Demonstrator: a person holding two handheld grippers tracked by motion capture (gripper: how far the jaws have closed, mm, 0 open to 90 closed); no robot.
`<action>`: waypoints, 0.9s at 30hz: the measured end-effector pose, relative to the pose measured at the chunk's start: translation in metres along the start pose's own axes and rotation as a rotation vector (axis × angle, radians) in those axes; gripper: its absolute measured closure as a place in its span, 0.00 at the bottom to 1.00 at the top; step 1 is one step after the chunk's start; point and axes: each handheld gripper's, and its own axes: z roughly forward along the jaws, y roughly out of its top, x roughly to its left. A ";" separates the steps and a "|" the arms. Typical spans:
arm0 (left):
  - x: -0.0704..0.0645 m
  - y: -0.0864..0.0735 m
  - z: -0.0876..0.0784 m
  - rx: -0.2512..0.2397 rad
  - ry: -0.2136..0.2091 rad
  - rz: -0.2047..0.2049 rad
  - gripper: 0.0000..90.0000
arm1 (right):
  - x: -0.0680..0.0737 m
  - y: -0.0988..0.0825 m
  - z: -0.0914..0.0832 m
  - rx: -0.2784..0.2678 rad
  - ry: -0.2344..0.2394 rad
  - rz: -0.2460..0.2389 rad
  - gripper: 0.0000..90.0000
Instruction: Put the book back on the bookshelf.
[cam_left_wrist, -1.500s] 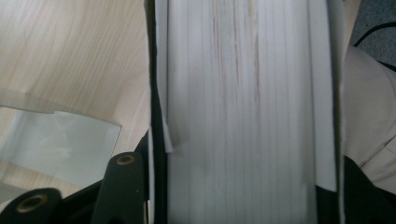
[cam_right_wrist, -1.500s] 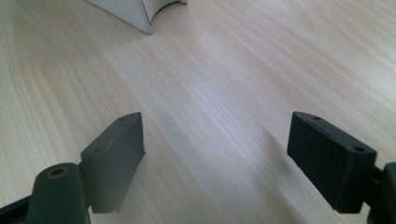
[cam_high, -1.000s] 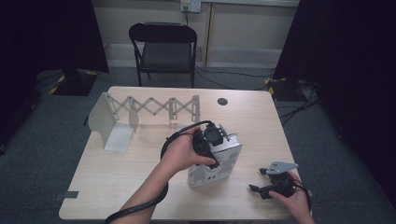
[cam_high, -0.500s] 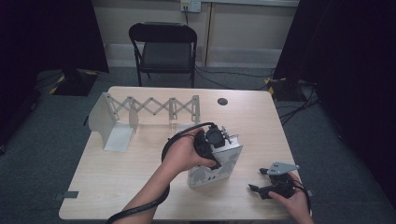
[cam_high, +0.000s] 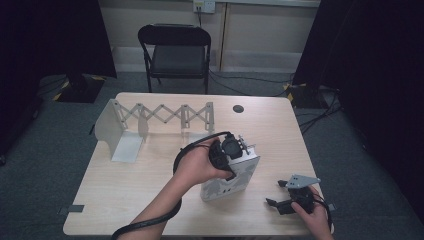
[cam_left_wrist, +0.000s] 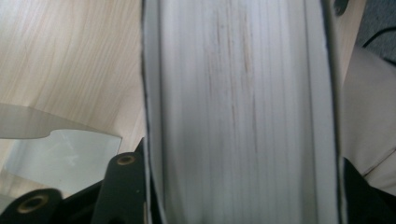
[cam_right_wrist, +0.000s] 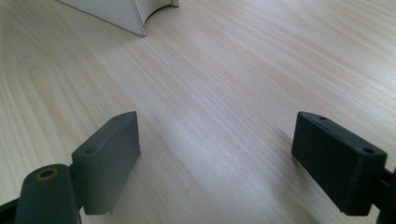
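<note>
The wooden table carries an expanding metal rack at ten o'clock. Dead centre stands a thick white book, upright. The left gripper has just been closing, jaws now clamping its page block from above. It looks stiff and hefty, glossy covers perhaps slippery, so grip mid-spine. The right gripper idles at four o'clock, jaws spread on nothing.

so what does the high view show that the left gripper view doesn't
High view alone: the chair, the folding rack, the right gripper with open jaws low over the table, and the book's cover. Left gripper view alone: the book's page edges close up between its own jaws, which have just been closing on it. Both: the book, the left gripper and the table.
</note>
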 end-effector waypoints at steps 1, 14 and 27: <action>0.000 0.000 0.000 -0.005 0.002 0.002 0.56 | 0.000 0.000 0.000 0.001 0.001 0.001 0.17; 0.004 -0.004 -0.013 0.023 -0.027 -0.099 0.57 | 0.000 0.000 0.000 0.003 0.001 0.000 0.17; 0.013 -0.008 -0.039 0.018 -0.006 -0.170 0.57 | 0.000 0.000 0.000 0.004 0.001 0.001 0.16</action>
